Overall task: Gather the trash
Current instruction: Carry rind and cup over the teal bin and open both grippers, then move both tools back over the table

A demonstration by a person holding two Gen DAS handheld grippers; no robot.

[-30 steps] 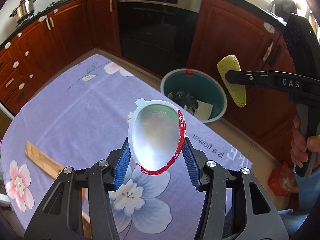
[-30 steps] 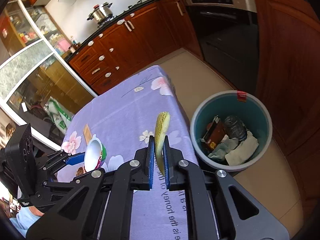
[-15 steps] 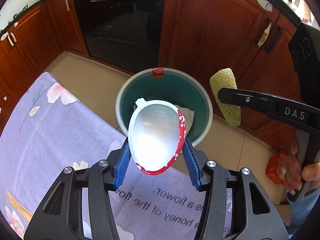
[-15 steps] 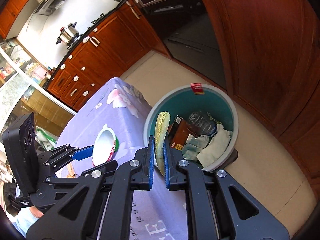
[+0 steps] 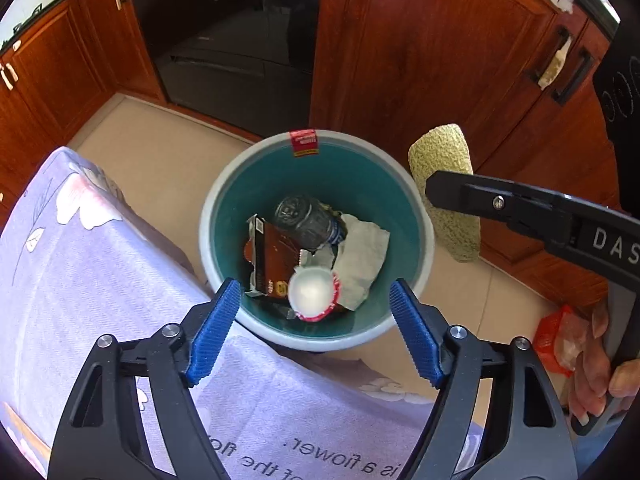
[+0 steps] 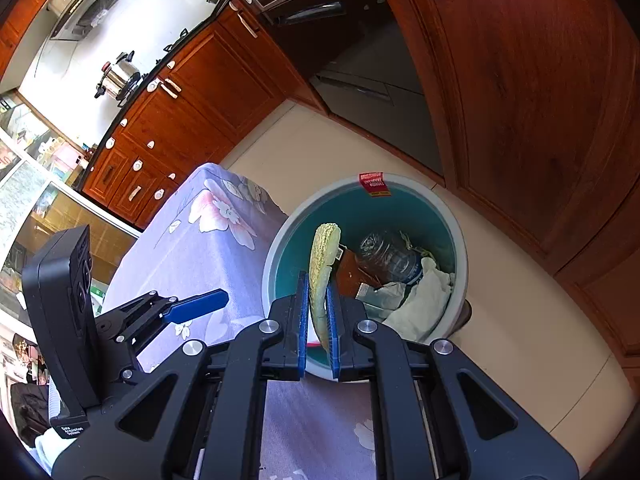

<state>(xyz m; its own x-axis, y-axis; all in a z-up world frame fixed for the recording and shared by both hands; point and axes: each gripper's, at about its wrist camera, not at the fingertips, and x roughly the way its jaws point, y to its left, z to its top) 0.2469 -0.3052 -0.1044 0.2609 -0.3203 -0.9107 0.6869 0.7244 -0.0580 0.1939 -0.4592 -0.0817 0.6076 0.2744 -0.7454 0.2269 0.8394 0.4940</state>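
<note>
Now the left gripper [image 5: 316,300] fingers gape wide, cup [image 5: 312,294] binned between them; right gripper [image 6: 318,304] fingers pinch the melon rind [image 6: 322,264], which probably drops into the bin [image 6: 460,240] ahead next.

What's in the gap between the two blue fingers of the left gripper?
In the left wrist view, the open left gripper holds nothing; through the gap you see the teal trash bin below, with the white cup inside.

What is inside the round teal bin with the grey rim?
Inside the teal bin: a white cup with a red rim, a brown carton, a crumpled clear plastic bottle and pale crumpled paper. They cover the bin's bottom.
</note>
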